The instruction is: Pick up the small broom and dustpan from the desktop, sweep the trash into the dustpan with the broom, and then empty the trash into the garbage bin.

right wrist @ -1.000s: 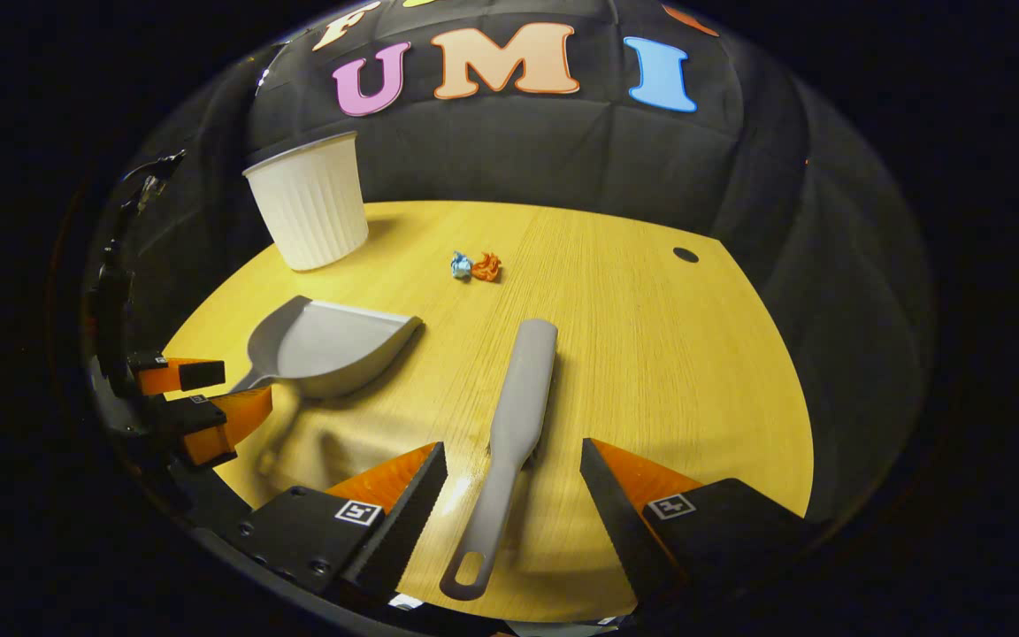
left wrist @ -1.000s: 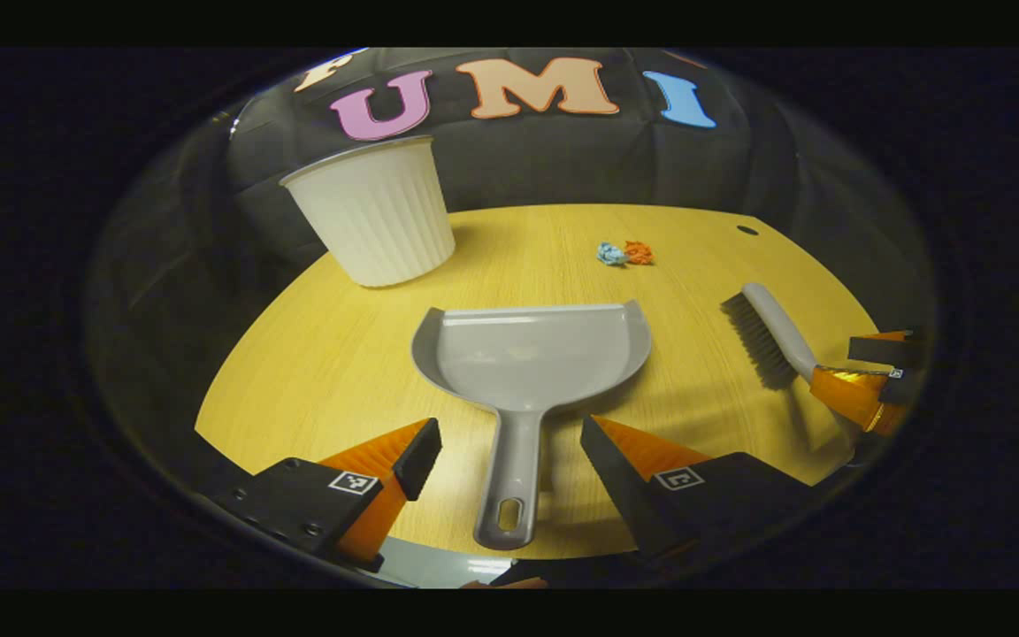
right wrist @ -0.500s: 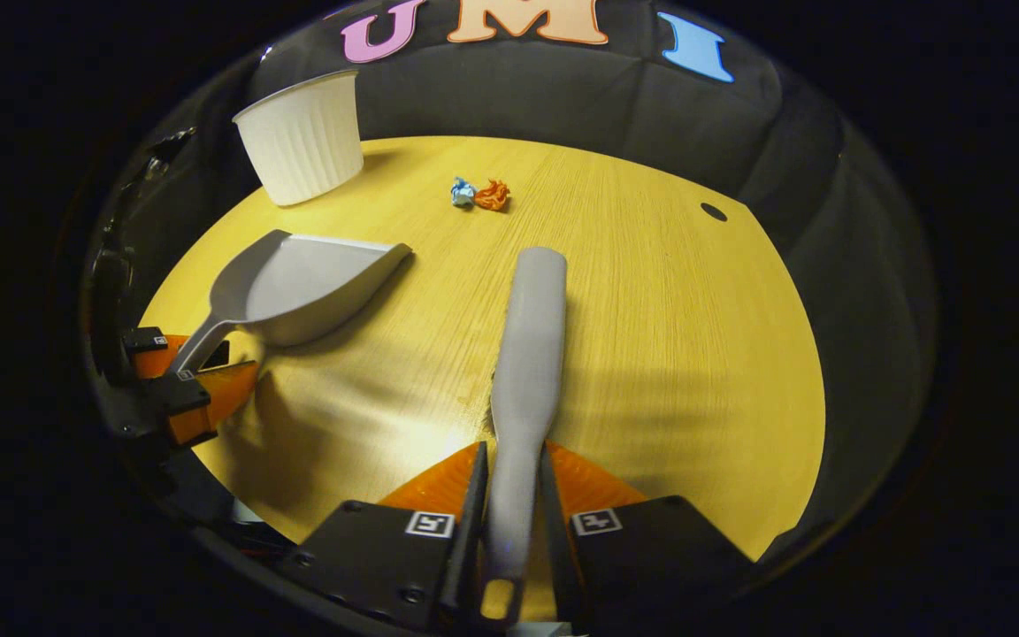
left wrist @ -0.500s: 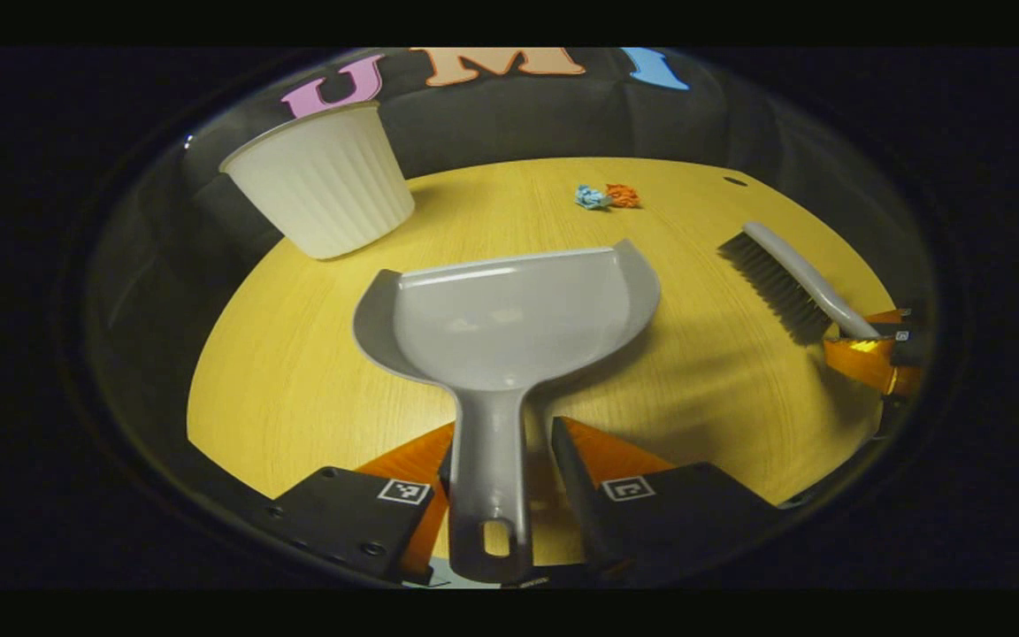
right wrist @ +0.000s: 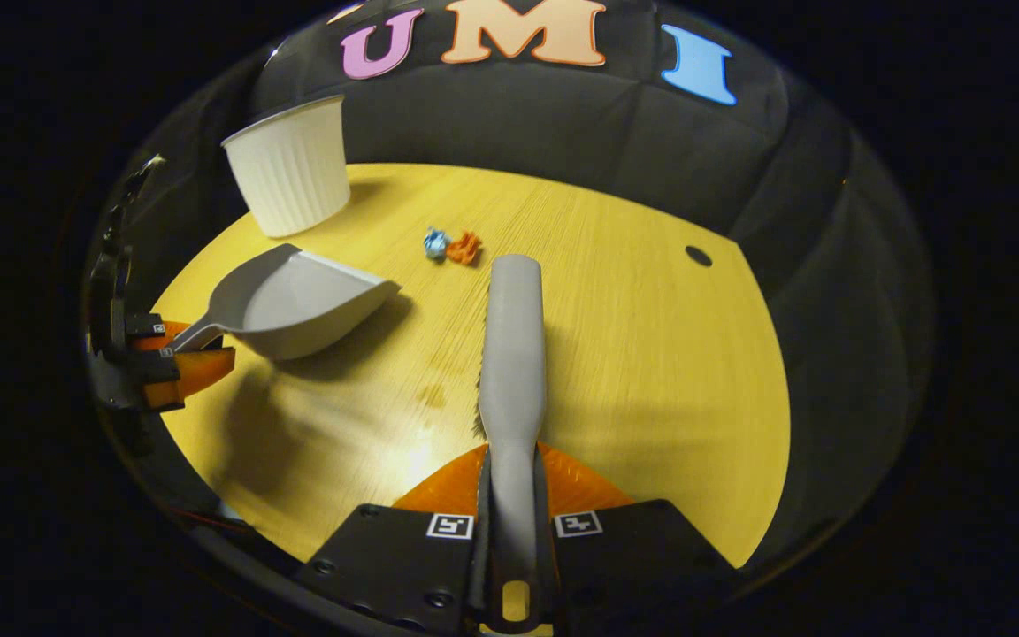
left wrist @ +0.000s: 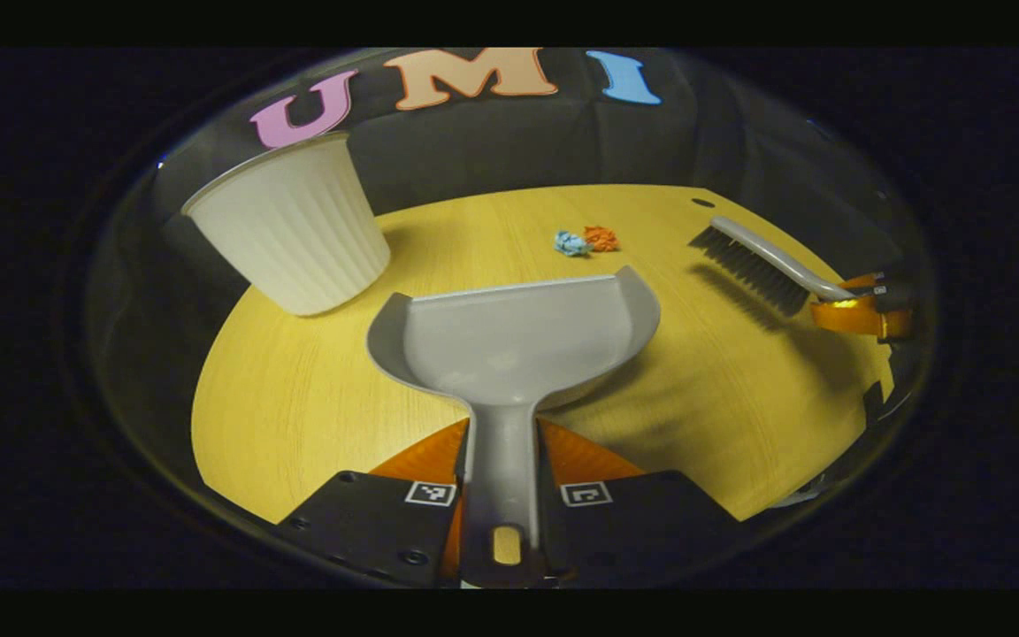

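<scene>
My left gripper (left wrist: 501, 460) is shut on the handle of the grey dustpan (left wrist: 518, 341), held just above the yellow desktop (left wrist: 315, 398). My right gripper (right wrist: 511, 482) is shut on the handle of the grey broom (right wrist: 512, 345), bristles facing down. Two crumpled scraps, one blue (left wrist: 570, 242) and one orange (left wrist: 601, 237), lie on the desk just beyond the pan's lip. In the right gripper view the scraps (right wrist: 450, 247) lie left of the broom's head, and the dustpan (right wrist: 297, 301) and the left gripper (right wrist: 178, 354) sit at far left. The broom (left wrist: 762, 265) and the right gripper (left wrist: 859, 305) show at the right of the left gripper view.
A white ribbed garbage bin (left wrist: 293, 234) stands at the desk's back left, also seen as the bin (right wrist: 290, 168) in the right gripper view. A small dark hole (right wrist: 698, 256) marks the desk near its far right edge. Black cloth walls the desk behind.
Both grippers closed from open onto the handles a second ago. Since then the dustpan and broom have lifted off the desk and come nearer the scraps.
</scene>
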`<action>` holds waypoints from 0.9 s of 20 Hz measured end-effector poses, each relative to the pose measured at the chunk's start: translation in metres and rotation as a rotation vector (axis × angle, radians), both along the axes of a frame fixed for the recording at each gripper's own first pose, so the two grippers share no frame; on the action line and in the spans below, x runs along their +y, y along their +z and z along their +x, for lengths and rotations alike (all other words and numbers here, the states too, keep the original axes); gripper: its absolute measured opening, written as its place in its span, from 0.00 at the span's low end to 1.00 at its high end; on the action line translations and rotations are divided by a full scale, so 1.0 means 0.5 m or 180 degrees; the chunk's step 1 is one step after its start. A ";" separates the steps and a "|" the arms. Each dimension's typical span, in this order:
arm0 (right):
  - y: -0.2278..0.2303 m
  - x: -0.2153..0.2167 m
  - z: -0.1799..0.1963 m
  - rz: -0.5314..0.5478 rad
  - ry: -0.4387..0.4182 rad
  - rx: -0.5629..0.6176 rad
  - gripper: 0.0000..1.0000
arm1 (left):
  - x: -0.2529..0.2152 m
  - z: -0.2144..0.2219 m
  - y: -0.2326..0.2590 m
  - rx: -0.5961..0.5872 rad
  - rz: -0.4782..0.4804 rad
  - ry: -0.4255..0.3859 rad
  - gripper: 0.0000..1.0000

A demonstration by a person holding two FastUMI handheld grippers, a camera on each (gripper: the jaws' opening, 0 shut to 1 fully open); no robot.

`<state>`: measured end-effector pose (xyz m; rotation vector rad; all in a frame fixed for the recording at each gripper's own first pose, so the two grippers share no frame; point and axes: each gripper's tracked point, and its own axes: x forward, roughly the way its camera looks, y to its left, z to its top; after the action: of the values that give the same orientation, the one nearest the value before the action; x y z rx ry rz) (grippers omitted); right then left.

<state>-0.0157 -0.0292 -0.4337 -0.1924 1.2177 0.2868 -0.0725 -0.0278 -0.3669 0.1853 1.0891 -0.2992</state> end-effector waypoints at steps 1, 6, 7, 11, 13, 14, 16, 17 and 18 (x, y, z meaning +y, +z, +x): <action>0.007 -0.011 0.036 -0.0073 0.0038 -0.0060 0.18 | -0.007 0.021 0.001 -0.0055 -0.0018 -0.0076 0.29; -0.016 -0.006 0.229 -0.0243 0.0254 -0.0437 0.18 | -0.032 0.062 -0.018 -0.0070 -0.0044 -0.0402 0.30; -0.022 -0.004 0.262 -0.0291 0.0321 -0.0483 0.18 | -0.033 0.058 -0.019 -0.0039 -0.0056 -0.0433 0.29; -0.081 0.025 0.357 -0.0402 0.0563 -0.0582 0.17 | -0.037 0.055 -0.021 0.0026 -0.0076 -0.0524 0.29; -0.118 0.043 0.385 -0.0411 0.0705 -0.0576 0.18 | -0.038 0.050 -0.028 0.0073 -0.0097 -0.0532 0.29; -0.129 0.053 0.394 -0.0395 0.0770 -0.0547 0.16 | -0.036 0.048 -0.031 0.0087 -0.0088 -0.0540 0.29; -0.162 0.072 0.395 -0.0329 0.0885 -0.0395 0.18 | -0.035 0.050 -0.035 0.0064 -0.0028 -0.0597 0.29; -0.175 0.084 0.395 -0.0297 0.0948 -0.0327 0.17 | -0.036 0.049 -0.034 0.0063 -0.0027 -0.0609 0.27; -0.187 0.089 0.392 -0.0295 0.1049 -0.0268 0.18 | -0.037 0.050 -0.035 0.0062 -0.0025 -0.0612 0.29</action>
<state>0.1802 0.0154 -0.5270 -0.4832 1.1144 0.5035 -0.0474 -0.0464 -0.3844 0.2814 1.0910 -0.4782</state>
